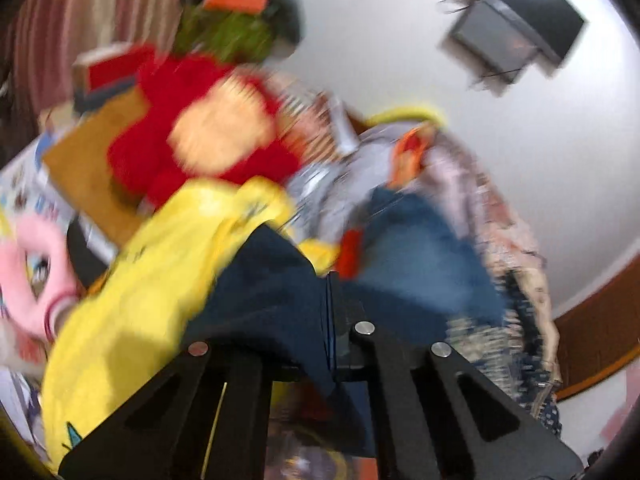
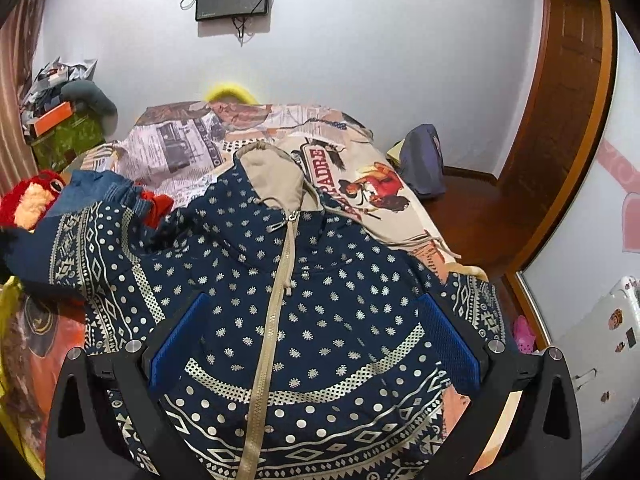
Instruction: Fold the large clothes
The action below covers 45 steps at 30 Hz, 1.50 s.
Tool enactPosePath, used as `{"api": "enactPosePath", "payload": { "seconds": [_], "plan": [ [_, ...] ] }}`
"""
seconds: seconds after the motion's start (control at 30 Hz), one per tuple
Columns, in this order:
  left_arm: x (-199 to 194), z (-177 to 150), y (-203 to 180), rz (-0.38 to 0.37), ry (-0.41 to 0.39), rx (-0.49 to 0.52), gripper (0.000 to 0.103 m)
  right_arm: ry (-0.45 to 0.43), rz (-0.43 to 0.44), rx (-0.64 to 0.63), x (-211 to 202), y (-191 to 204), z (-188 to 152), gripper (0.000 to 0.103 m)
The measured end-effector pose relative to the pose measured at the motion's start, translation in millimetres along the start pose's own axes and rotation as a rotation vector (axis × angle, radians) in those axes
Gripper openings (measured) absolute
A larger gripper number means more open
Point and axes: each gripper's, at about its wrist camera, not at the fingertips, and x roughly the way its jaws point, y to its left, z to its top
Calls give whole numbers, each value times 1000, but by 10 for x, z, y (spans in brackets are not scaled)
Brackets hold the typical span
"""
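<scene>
A navy zip hoodie (image 2: 328, 320) with beige dots, patterned bands and a beige hood lies front up on the bed. My right gripper (image 2: 312, 344) is open just above its chest, blue pads (image 2: 448, 344) wide apart on either side of the zipper (image 2: 276, 304). In the blurred left wrist view, my left gripper (image 1: 332, 320) is shut on dark navy fabric (image 1: 272, 300), apparently the hoodie's left sleeve, which drapes over the fingers. That sleeve (image 2: 80, 248) shows raised at the left of the right wrist view.
The bed cover (image 2: 360, 184) carries newspaper and cowboy prints. A red plush toy (image 2: 28, 200) and yellow cloth (image 1: 160, 280) lie at the left. A dark backpack (image 2: 424, 160) sits at the bed's far right. A wooden door (image 2: 560, 120) stands on the right.
</scene>
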Motion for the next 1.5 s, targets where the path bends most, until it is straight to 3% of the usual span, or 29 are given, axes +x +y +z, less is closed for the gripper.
{"api": "enactPosePath", "payload": {
  "seconds": [0.2, 0.4, 0.6, 0.8, 1.0, 1.17, 1.23, 1.33, 1.4, 1.5],
  "plan": [
    [-606, 263, -1033, -176, -143, 197, 4, -19, 25, 6, -67, -40, 25, 103],
    [-872, 201, -2135, -340, -170, 330, 4, -33, 46, 0, -65, -139, 34, 103],
    [-771, -147, -3185, -473, -99, 435, 4, -29, 66, 16, -9, -320, 42, 103],
    [-279, -970, -3967, -493, 65, 564, 4, 5, 65, 38, 105, -560, -59, 103],
    [393, -1939, -4309, -428, 306, 711, 4, 51, 34, 53, 210, -805, -231, 103],
    [752, -2749, -4320, -388, 514, 813, 4, 89, 18, 89, 260, -1003, -381, 103],
    [777, -2975, -4318, -366, 536, 872, 5, 108, 16, 104, 284, -1066, -437, 103],
    [792, -3186, -4320, -351, 578, 954, 14, 131, 7, 121, 305, -1129, -498, 103],
    [716, -3252, -4318, -349, 581, 992, 40, 138, -1, 125, 308, -1152, -518, 103],
    [462, -3202, -4264, -382, 531, 1035, 48, 138, -10, 123, 282, -1151, -515, 103]
  ]
}}
